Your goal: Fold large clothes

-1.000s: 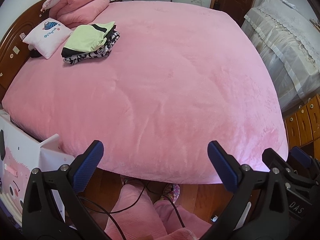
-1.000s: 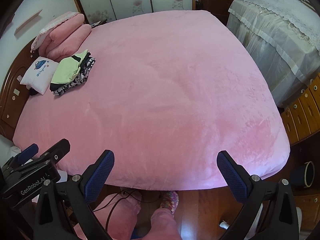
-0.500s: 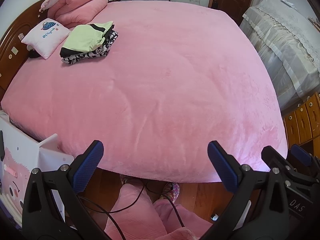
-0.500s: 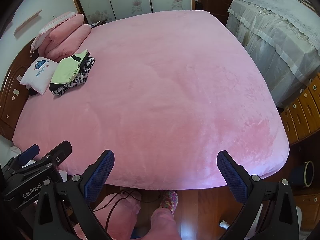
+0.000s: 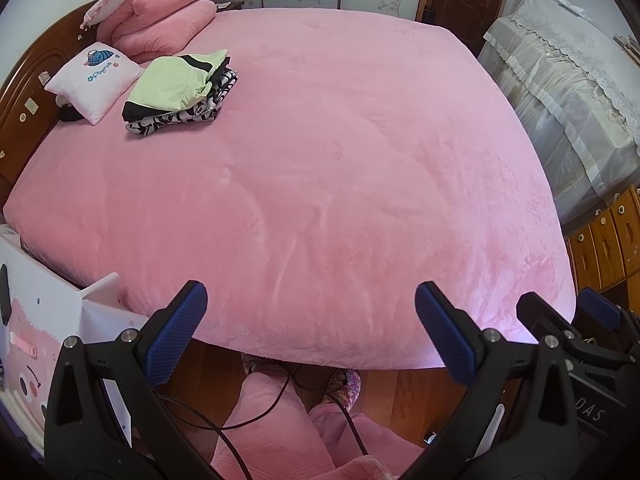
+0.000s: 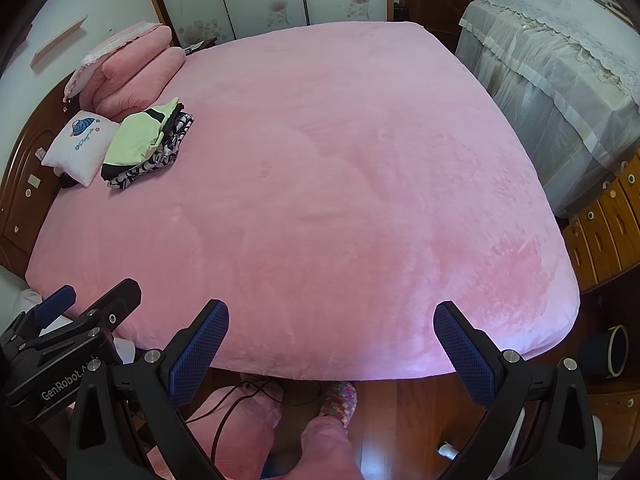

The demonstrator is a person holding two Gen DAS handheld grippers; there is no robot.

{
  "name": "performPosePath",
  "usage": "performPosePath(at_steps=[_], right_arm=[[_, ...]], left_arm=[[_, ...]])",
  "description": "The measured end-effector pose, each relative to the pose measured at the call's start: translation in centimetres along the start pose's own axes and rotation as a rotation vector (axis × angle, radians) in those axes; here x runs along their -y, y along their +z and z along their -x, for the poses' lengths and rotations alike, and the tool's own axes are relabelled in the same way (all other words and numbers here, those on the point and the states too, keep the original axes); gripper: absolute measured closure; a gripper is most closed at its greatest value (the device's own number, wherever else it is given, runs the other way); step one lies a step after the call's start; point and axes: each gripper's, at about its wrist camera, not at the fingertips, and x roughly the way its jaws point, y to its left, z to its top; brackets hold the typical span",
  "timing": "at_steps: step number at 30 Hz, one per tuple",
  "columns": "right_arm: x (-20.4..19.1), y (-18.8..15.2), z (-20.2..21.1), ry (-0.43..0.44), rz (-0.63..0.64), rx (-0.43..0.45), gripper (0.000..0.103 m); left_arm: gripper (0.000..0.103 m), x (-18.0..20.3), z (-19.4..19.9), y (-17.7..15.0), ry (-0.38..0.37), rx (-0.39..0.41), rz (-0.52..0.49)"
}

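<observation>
Pink plush blanket (image 5: 340,168) covers the whole wide bed, smooth and bare across its middle. A stack of folded clothes, pale green on top of black and white patterned fabric (image 5: 180,92), lies near the dark wooden headboard (image 5: 24,96), just beside a small white cushion with blue print (image 5: 94,80). The left gripper (image 5: 311,332) and right gripper (image 6: 331,350) both hover at the foot edge, blue-padded fingers spread wide, holding nothing.
</observation>
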Motion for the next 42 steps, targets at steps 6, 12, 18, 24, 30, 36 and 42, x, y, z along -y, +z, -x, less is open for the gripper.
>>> performPosePath(at_steps=[6,12,18,24,30,36,42], right_arm=[[-0.1,0.0,0.0,0.0,-0.001,0.003,0.0],[-0.1,0.0,0.0,-0.001,-0.002,0.005,0.0],[0.1,0.4,0.0,-0.002,-0.008,0.005,0.0],[0.2,0.5,0.2,-0.003,-0.01,0.012,0.0],[0.5,0.5,0.4,-0.006,-0.024,0.02,0.0],[-0.1,0.5,-0.1,-0.017,0.005,-0.01,0.0],[-0.3,0.6,-0.5,-0.021,0.015,-0.024,0.0]], left_arm=[[0.001,0.0,0.1,0.2,0.003,0.01,-0.003],[0.001,0.0,0.3,0.4,0.004,0.018,-0.005],[0.001,0.2,0.6,0.4,0.007,0.029,-0.013],[0.001,0.4,1.0,0.2,0.013,0.04,-0.016],[0.001,0.2,0.6,-0.2,-0.001,0.014,-0.008],[0.001,-0.5,0.2,-0.2,-0.007,-0.002,0.014],[0.001,-0.8,-0.1,0.1,0.001,-0.007,0.014]])
